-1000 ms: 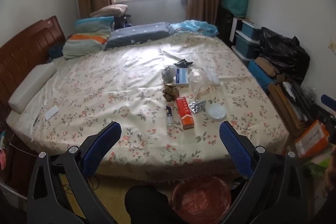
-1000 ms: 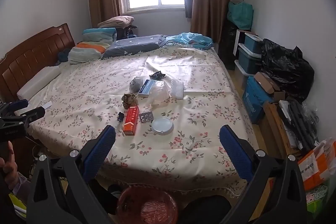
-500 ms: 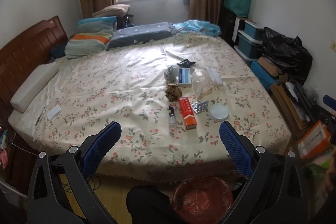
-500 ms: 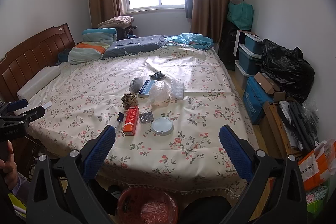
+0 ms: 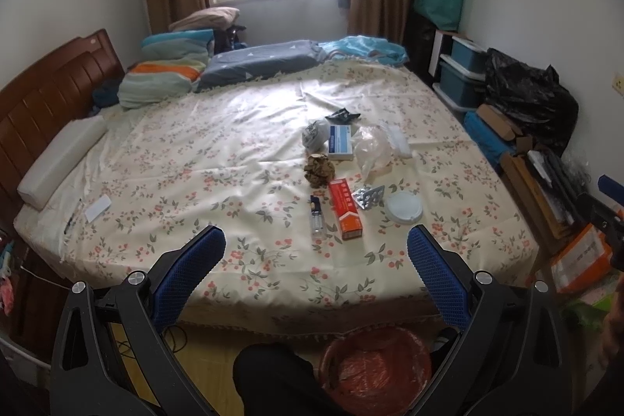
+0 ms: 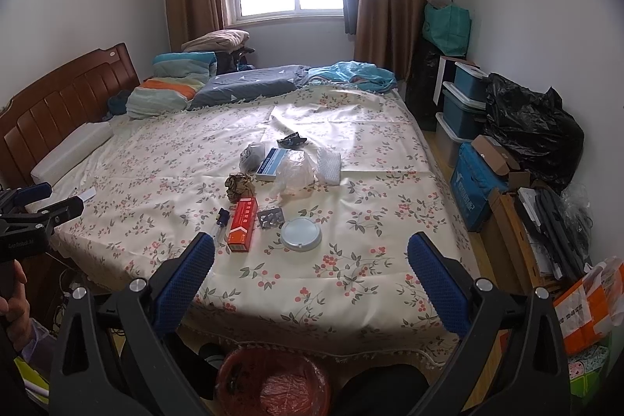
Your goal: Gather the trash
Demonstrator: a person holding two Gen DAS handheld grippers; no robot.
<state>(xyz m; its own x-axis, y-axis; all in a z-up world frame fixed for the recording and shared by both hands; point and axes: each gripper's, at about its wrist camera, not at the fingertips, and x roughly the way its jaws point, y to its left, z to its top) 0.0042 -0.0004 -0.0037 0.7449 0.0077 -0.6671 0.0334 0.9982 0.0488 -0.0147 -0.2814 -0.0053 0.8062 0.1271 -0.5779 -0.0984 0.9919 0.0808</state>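
Observation:
Trash lies in a cluster on the floral bedspread [image 5: 187, 158]: an orange box [image 5: 345, 209] [image 6: 242, 224], a small bottle [image 5: 316, 217], a blister pack [image 5: 368, 197], a round white lid [image 5: 404, 207] [image 6: 301, 234], a brown crumpled wad [image 5: 319, 170], a blue-white box [image 5: 339, 142] and a clear plastic bag [image 5: 372, 149]. A red-lined waste bin [image 5: 376, 369] [image 6: 273, 383] stands on the floor at the bed's foot. My left gripper [image 5: 316, 246] and right gripper [image 6: 311, 252] both hang open and empty above the bed's near edge, short of the trash.
Pillows and folded bedding [image 5: 163, 73] sit by the wooden headboard [image 5: 43, 104]. Storage boxes [image 6: 464, 104], a black bag [image 6: 530, 131] and cardboard clutter [image 6: 518, 221] line the right wall. The other gripper shows at the left edge of the right wrist view, held by a hand [image 6: 15, 303].
The left wrist view has shifted slightly, with the bed and trash sliding a little right and down in frame. The right view is almost unchanged. Both grippers stay open.

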